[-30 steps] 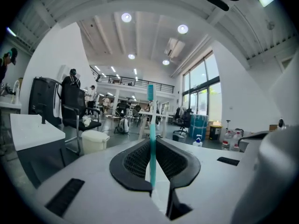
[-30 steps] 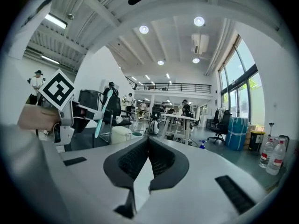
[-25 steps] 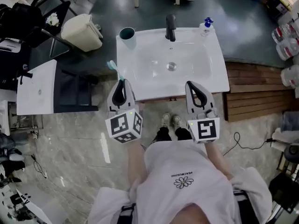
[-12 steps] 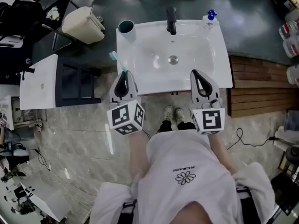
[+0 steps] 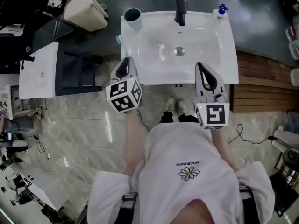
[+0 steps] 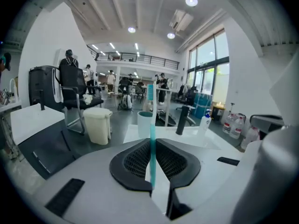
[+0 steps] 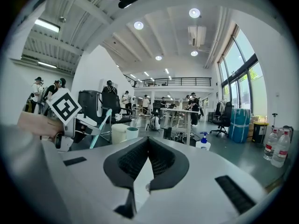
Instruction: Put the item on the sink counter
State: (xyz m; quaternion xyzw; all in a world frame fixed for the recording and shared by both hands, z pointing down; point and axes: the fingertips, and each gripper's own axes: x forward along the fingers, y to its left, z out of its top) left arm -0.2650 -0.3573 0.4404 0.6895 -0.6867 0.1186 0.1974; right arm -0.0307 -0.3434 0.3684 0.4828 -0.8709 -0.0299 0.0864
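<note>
The slim translucent teal plastic toothbrush (image 6: 151, 134) is pinched between the ribbed black pads of the left claw (image 6: 152, 143). Its bristle end sticks out past the tips, just off the front left corner of the glossy white rectangular sink bench (image 5: 140, 73). The right claw (image 7: 148, 143) is clenched on nothing, near the front right edge. Along the bench's back edge stand one round teal cup (image 5: 132, 17), one black cylindrical tap (image 5: 181, 10) and one clear blue-topped pump bottle (image 5: 219, 13).
</note>
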